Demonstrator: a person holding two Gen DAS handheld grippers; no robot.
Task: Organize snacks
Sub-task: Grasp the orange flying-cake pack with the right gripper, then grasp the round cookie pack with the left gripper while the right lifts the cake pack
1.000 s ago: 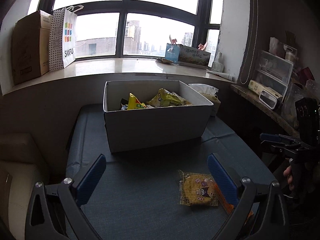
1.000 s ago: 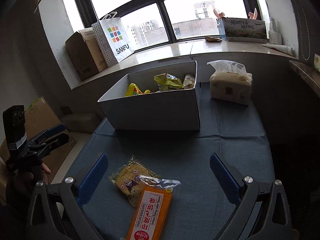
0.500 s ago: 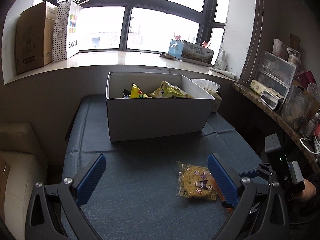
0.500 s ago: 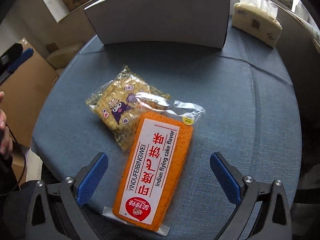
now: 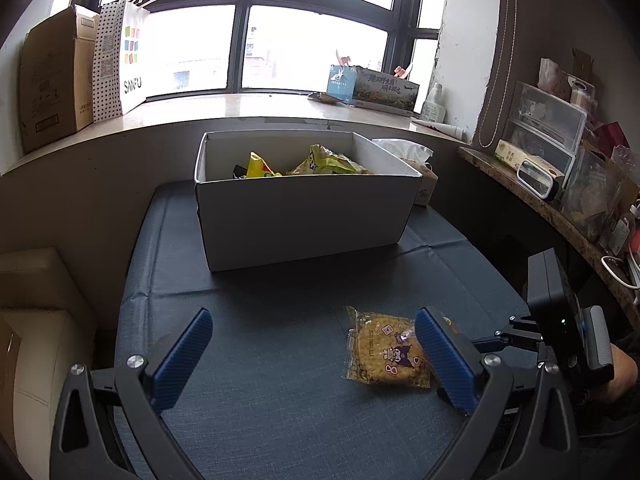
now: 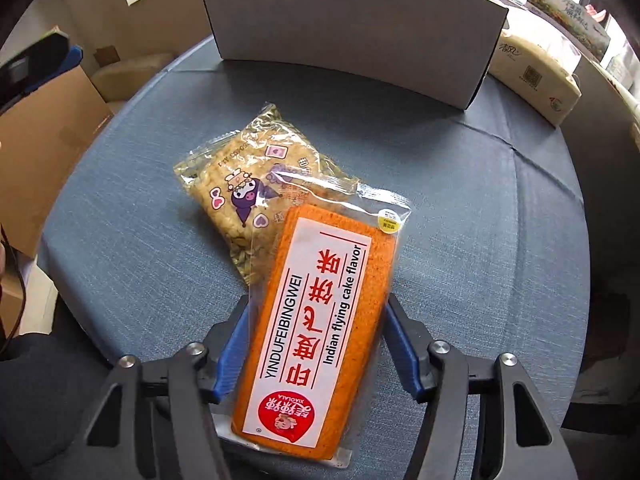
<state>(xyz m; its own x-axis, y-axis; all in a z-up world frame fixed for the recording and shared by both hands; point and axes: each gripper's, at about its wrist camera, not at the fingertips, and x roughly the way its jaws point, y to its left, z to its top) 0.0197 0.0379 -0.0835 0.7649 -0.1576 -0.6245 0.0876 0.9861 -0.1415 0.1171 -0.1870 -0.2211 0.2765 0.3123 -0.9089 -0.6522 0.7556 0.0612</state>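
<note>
- In the left wrist view, the left claw (image 5: 312, 360) hovered over the blue-clothed tabletop (image 5: 260, 320) with its jaws spread wide and nothing between them.
- A yellow cracker packet with a purple cartoon figure (image 5: 386, 350) lay flat on the cloth, just beside the claw's right-hand finger, not touched by it.
- Farther back stood an open white cardboard box (image 5: 304, 220) holding yellow and green snack bags (image 5: 320, 162); a tissue pack (image 5: 416, 168) sat behind its right corner.
- At the right edge, the right claw's black body and a hand (image 5: 616, 368) gripping it showed low over the tabletop.
- On the windowsill stood a brown carton (image 5: 52, 84) and a white SANFU shopping bag (image 5: 120, 60).
- In the right wrist view, the right claw (image 6: 318, 320) pointed steeply down, its jaws closing around the near half of the orange "Indian flying cake flavor" packet (image 6: 320, 312); the blue pads sat against the packet's two long sides.
- That orange packet lay on the cloth with its far end overlapping the cracker packet (image 6: 240, 184).
- The white box (image 6: 348, 28) stood beyond both packets, the tissue pack (image 6: 536, 76) to its right.
</note>
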